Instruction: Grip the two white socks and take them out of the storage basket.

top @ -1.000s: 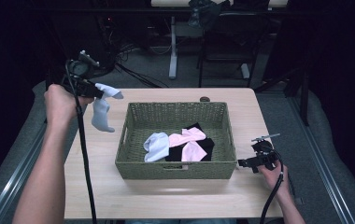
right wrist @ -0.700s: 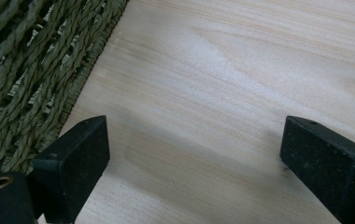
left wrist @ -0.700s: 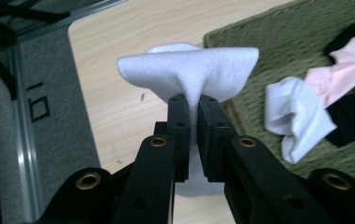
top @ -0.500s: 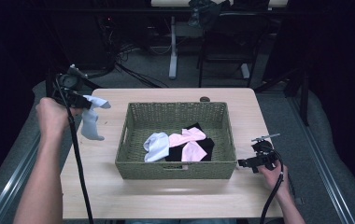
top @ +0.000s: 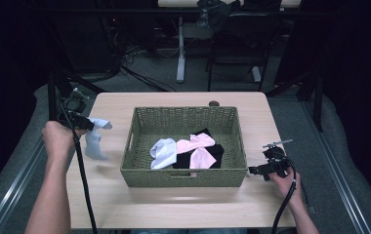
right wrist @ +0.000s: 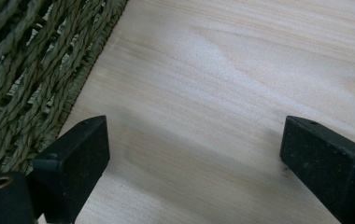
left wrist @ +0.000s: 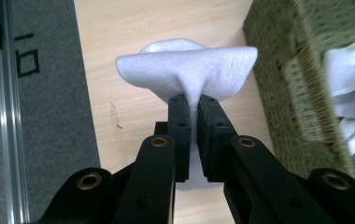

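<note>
Left gripper view: left gripper (left wrist: pixel 192 100) clamped on white sock (left wrist: pixel 185 70), dangling it over the table (top: pixel 174 204) left of the basket (top: pixel 183 176), likely for laying flat. Right gripper (right wrist: pixel 194 154) jaws apart, parked beside the basket.

A woven basket (top: pixel 183 171) stands near the middle of the table (top: pixel 174 209), its long sides running left to right. Inside it, toward the near wall, a sock (top: pixel 163 152) lies at the left, with another sock (top: pixel 198 148) just right of it on top of a third garment (top: pixel 216 152). Left of the basket, the left gripper (top: pixel 85 126) holds a sock (top: pixel 94 144) above the table's left part, apart from the basket wall; the sock hangs down from the jaws. Right of the basket, near its front corner, the right gripper (top: pixel 259 170) sits low over the table, pointing at the basket's side. A small round object (top: pixel 214 103) lies on the table just behind the basket's far wall.
</note>
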The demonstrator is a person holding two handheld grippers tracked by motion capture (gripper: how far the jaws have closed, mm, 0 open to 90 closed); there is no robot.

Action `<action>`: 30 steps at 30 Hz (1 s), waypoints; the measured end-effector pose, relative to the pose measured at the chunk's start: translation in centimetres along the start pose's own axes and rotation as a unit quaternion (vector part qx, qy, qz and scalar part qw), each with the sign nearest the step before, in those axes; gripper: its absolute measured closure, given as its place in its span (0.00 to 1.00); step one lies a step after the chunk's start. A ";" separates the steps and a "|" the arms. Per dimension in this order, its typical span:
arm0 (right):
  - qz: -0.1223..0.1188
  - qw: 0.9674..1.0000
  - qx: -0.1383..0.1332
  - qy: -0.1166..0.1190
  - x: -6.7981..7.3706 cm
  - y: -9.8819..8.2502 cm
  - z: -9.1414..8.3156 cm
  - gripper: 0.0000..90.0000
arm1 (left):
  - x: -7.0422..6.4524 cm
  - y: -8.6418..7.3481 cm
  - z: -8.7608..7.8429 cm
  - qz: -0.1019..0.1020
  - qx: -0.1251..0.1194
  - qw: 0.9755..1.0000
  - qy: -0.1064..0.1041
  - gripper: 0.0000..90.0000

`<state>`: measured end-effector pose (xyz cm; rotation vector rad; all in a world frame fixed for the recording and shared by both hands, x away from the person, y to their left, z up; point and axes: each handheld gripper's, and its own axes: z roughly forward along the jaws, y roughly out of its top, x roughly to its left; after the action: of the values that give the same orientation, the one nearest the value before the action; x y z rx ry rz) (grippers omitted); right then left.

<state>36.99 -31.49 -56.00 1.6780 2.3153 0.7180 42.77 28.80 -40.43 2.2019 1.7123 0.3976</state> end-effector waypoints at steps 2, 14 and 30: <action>-0.001 1.000 0.001 0.000 0.0 0.0 0.0 0.09 | 0.1 -0.6 1.4 -0.009 0.010 1.000 -0.004 0.94; -0.001 1.000 -0.001 0.000 0.1 0.0 0.0 0.09 | 1.1 -3.1 5.7 -0.044 0.043 0.998 -0.028 0.94; -0.001 1.000 0.000 0.001 0.1 0.0 0.0 0.09 | 1.1 -3.9 4.6 -0.062 0.020 0.997 -0.042 0.42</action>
<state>37.01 -31.41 -56.01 1.6746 2.3189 0.7188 41.48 30.38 -46.18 2.0940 1.8156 0.2387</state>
